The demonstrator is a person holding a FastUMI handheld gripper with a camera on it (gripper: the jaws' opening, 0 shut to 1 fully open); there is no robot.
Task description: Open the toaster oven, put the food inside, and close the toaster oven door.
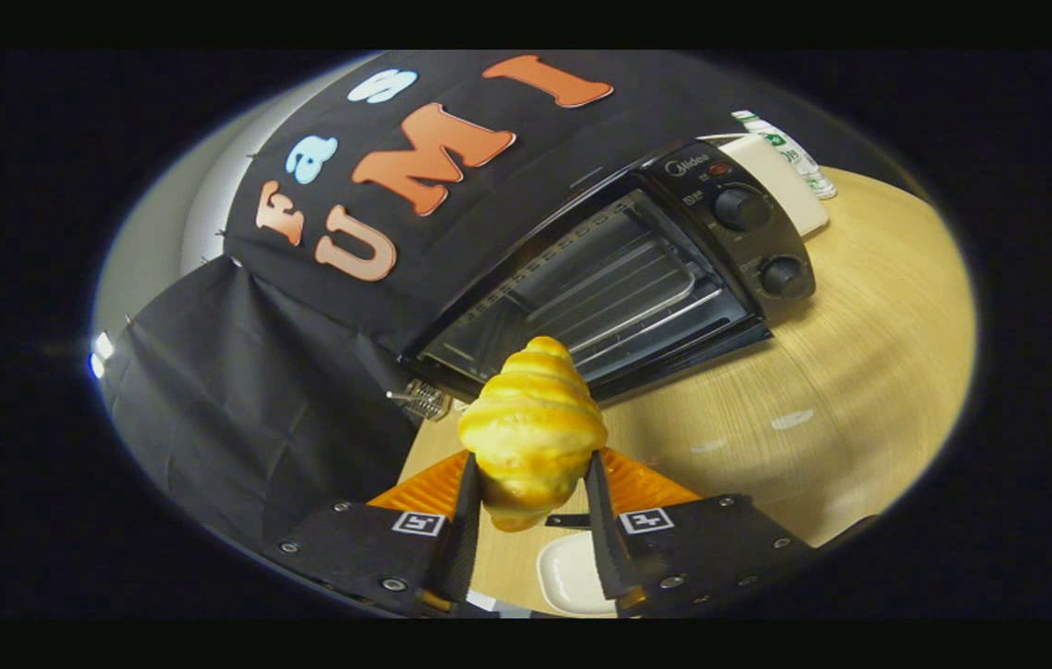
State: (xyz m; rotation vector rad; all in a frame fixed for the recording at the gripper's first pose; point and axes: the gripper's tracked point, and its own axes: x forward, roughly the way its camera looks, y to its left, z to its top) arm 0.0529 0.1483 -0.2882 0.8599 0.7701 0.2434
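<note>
Jaws: the gripper (533,516) has its 2 black fingers (464,520) pinching the croissant (533,429), 1 finger pressed on each flank of its lower half.
Croissant: 1 counted; held clear of the surface (823,372), just ahead of the fingers and in line with the oven mouth beyond.
Handling: judged light and glossy, with a ridged, tapering body; whether it is soft pastry or a stiff replica cannot be told. The taper could let it slip forward out of the grip.
Hold point: the wide middle, where the fingers already sit, looks the soundest place.
Toaster oven: 1 counted (619,279); chamber exposed, door down, wire rack (624,302) visible inside; 2 knobs (742,208) on its control panel.
White dish: 1 counted (568,571), on the surface beneath the fingers.
Bottle: 1 counted (791,149), beyond the oven, beside a pale block.
</note>
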